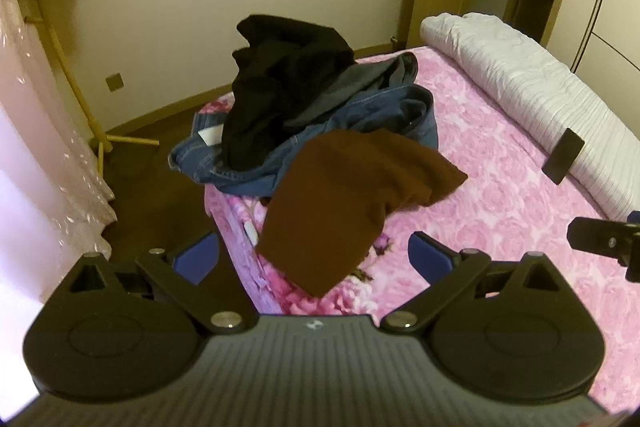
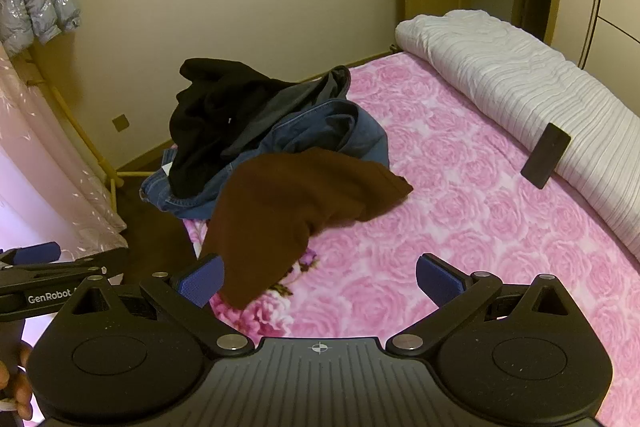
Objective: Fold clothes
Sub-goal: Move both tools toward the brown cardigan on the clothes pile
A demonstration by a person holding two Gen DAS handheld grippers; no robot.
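The left gripper (image 1: 313, 259) hangs above the near corner of the bed (image 1: 500, 227), its jaws spread as wide as they go, with nothing between the blue pads (image 1: 200, 259) and nothing touching them. The right gripper (image 2: 320, 283) is in the same state: jaws fully apart, pads (image 2: 202, 285) bare, tilted down over the pink rose-printed bed cover (image 2: 460, 227) without contact. In the right wrist view the left gripper's side (image 2: 52, 279) shows at the left edge, and white lettering on its black arm reads "GenRobot"; whatever follows is cut off by the right gripper's body. A small round crosshair mark sits on the ribbed face of each gripper; no other writing is legible.

The clothes lie heaped at the bed's left corner. A brown garment (image 1: 352, 203) is nearest to the grippers, spread loosely and draped partly over the bed's edge, just beyond the left gripper's pads. Behind it, touching it, are blue jeans (image 1: 360, 123), with a grey garment (image 1: 360, 83) and a black garment (image 1: 280, 79) piled on top. A white label (image 1: 210, 137) shows on the jeans, too small to read. Along the bed's right side lies a rolled white quilt (image 1: 520, 87), with a dark flat slab (image 1: 562, 155) leaning against it.
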